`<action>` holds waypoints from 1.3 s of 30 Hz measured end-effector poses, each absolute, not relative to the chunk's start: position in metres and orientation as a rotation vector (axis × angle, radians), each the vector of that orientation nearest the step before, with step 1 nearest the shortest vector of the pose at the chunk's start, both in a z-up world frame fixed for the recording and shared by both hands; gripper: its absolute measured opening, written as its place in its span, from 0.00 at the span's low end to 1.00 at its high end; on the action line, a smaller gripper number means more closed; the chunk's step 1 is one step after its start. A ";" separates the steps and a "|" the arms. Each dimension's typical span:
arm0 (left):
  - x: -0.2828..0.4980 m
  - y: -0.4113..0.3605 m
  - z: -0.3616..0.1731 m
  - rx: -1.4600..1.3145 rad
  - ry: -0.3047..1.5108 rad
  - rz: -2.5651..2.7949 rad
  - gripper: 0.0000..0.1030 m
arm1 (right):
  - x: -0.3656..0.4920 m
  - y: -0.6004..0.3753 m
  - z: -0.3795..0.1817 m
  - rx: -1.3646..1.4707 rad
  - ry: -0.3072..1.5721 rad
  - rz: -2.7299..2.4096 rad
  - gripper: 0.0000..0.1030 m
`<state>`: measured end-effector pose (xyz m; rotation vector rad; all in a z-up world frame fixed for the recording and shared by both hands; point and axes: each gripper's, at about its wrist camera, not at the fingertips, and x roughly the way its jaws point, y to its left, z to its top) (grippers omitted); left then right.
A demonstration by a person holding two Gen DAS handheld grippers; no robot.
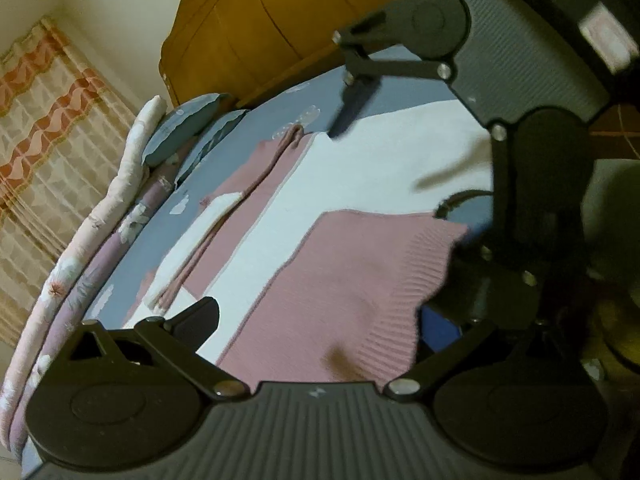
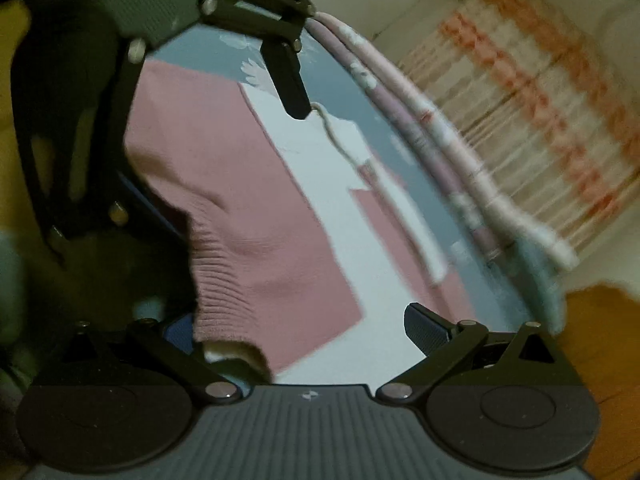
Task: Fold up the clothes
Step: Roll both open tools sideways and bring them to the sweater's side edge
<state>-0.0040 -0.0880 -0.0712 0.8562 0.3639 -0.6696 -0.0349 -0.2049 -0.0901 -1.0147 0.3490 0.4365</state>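
Bedroom light is dim and warm over a bed covered by a grey-blue floral sheet, and both views are smeared with motion.

At the near edge of the left wrist view, the left gripper has its jaws spread wide, one finger at 8 o'clock and the other lost behind the ribbed hem, so whether it pinches cloth I cannot tell. The right gripper is likewise spread: its right finger is bare at 4 o'clock, while its left finger sits under or behind the hem at 7 o'clock. Each gripper shows in the other's view, the right one at 1 o'clock and the left one at 12 o'clock, so the pair face each other across the garment.

A pink and white colour-block knitted sweater lies flat on the sheet directly ahead of both grippers, its ribbed pink hem nearest and lifted slightly off the bed. Its long axis runs away from the left gripper toward 11 o'clock, where the folded sleeve lies alongside. Neither arm looks clearly nearer; the hem sits at both.

Outward, a rolled floral quilt borders the far side at 9 o'clock, a wooden headboard stands at 12, and a curtain patterned in orange and cream hangs beyond.
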 end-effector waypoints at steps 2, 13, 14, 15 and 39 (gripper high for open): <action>-0.006 -0.088 -0.075 0.865 0.373 -0.688 0.99 | -0.039 -0.205 -0.090 -1.057 0.313 0.419 1.00; 0.002 -0.083 -0.074 0.875 0.339 -0.558 0.99 | -0.035 -0.216 -0.081 -1.017 0.310 0.432 1.00; 0.002 -0.083 -0.072 0.867 0.335 -0.557 0.99 | -0.034 -0.214 -0.082 -1.016 0.312 0.444 1.00; 0.002 -0.083 -0.070 0.864 0.333 -0.558 0.99 | -0.034 -0.212 -0.084 -1.012 0.310 0.460 1.00; -0.005 -0.060 -0.105 1.179 0.281 -0.312 0.99 | -0.015 -0.202 -0.099 -1.047 0.280 0.317 1.00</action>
